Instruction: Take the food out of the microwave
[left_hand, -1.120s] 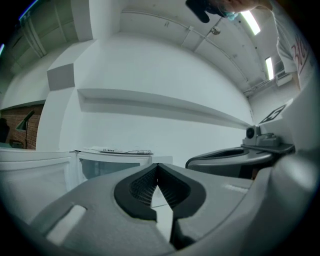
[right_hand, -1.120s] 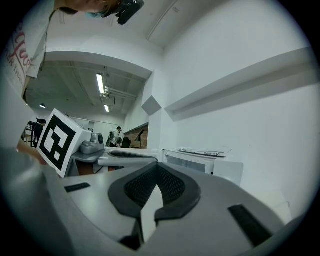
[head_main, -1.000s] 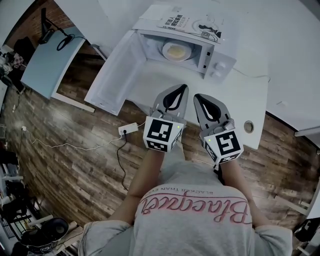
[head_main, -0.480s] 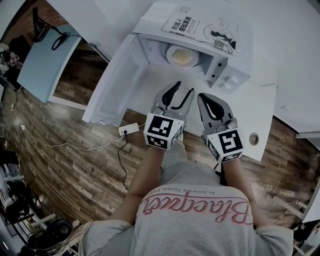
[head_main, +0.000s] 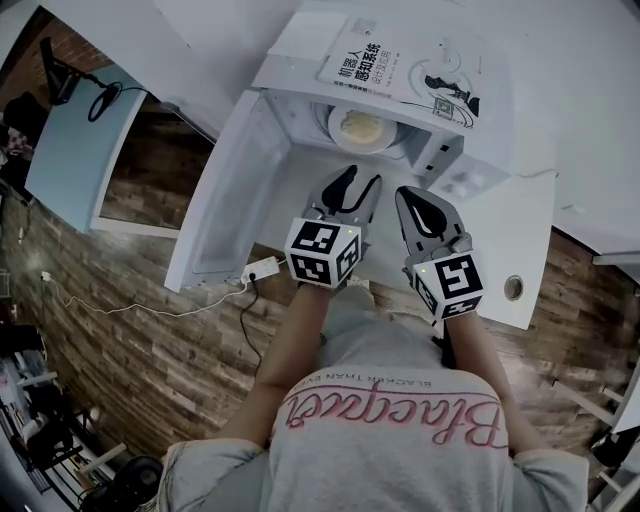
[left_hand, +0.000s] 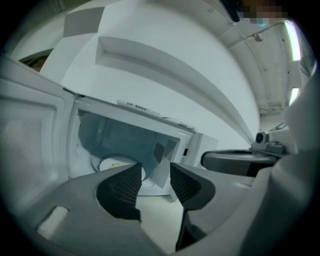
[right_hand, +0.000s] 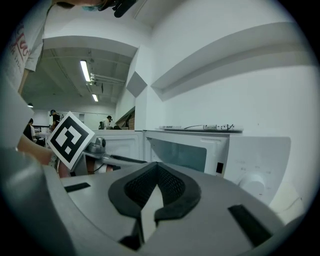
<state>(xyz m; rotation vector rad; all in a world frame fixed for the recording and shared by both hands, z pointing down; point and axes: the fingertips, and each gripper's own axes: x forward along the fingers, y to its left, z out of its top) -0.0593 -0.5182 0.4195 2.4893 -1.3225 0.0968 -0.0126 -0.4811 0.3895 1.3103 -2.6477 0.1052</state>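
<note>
The left gripper (head_main: 362, 177) has its two fingers set a moderate way apart, having just been opening, and nothing is between them: in its own view the gap (left_hand: 156, 175) frames only bare white table and the lower front edge of the microwave (left_hand: 150, 150). The right gripper (head_main: 409, 192) has its fingers closed tip to tip with nothing in them, and in its own view the dark pads meet in a point (right_hand: 157, 166) low in the frame. In the head view both grippers lie side by side at mid-frame, pointing up the picture toward the microwave (head_main: 455, 175), the left one just in front of the open cavity and the right one in front of the control panel. The food (head_main: 360, 128), a pale yellowish portion on a round white plate, sits inside the cavity at upper centre, apart from both grippers; in the left gripper view the plate (left_hand: 112, 164) shows just above the left finger. The microwave door (head_main: 235, 190) stands swung open toward the left of the frame. A book (head_main: 400, 65) with printed characters lies flat on top of the microwave. The microwave stands on a white table (head_main: 500, 235). Below and to the left lies a wooden floor (head_main: 130, 330) with a white power strip (head_main: 262, 270) and its cable.
</note>
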